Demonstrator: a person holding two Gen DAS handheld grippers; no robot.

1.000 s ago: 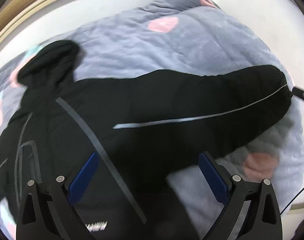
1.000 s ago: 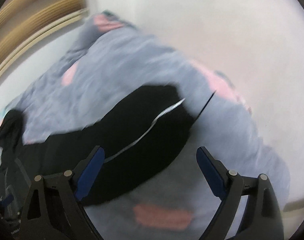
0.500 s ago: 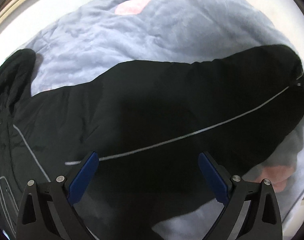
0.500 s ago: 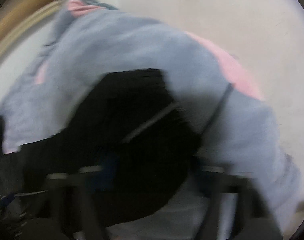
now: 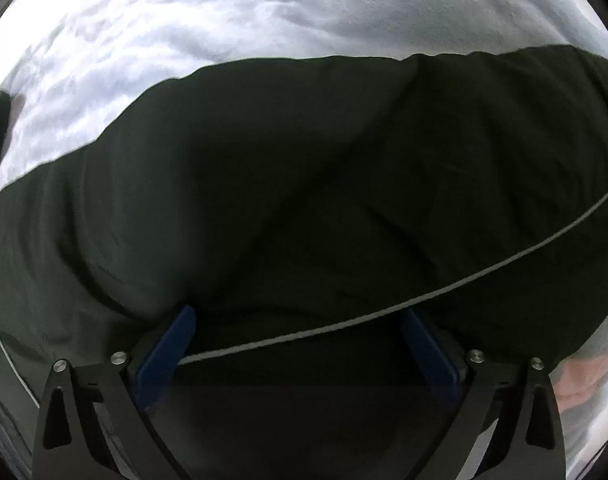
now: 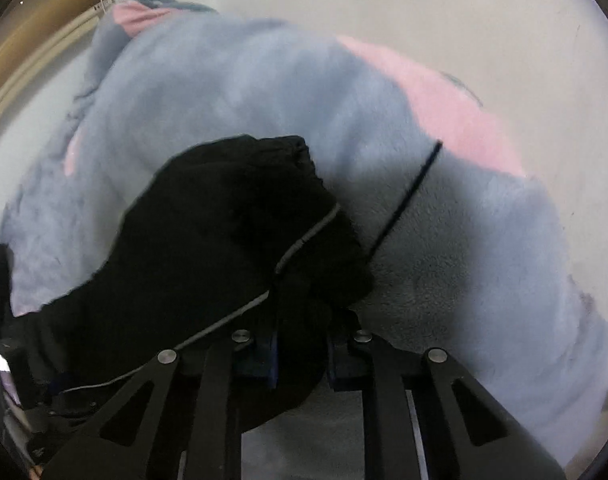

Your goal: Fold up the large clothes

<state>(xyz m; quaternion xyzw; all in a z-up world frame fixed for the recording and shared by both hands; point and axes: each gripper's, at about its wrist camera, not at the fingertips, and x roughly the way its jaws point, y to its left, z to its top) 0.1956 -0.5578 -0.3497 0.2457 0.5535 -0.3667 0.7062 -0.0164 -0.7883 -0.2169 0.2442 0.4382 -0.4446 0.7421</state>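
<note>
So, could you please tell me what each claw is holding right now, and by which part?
The right claw is closing on the black jacket, with the cuff end of its sleeve between the fingers. The left claw is open over the sleeve, gripping nothing.

Black garment [image 5: 304, 184] with thin grey piping; grey-blue blanket [image 6: 232, 92] with pink patches.

Black jacket [image 5: 304, 184] fills most of the left wrist view, cut off at both sides & the bottom edge. In the right wrist view its sleeve end [image 6: 240, 240] hides the right gripper [image 6: 302, 354] pads; blanket [image 6: 232, 92] is blurred, its pink patches indistinct.
</note>
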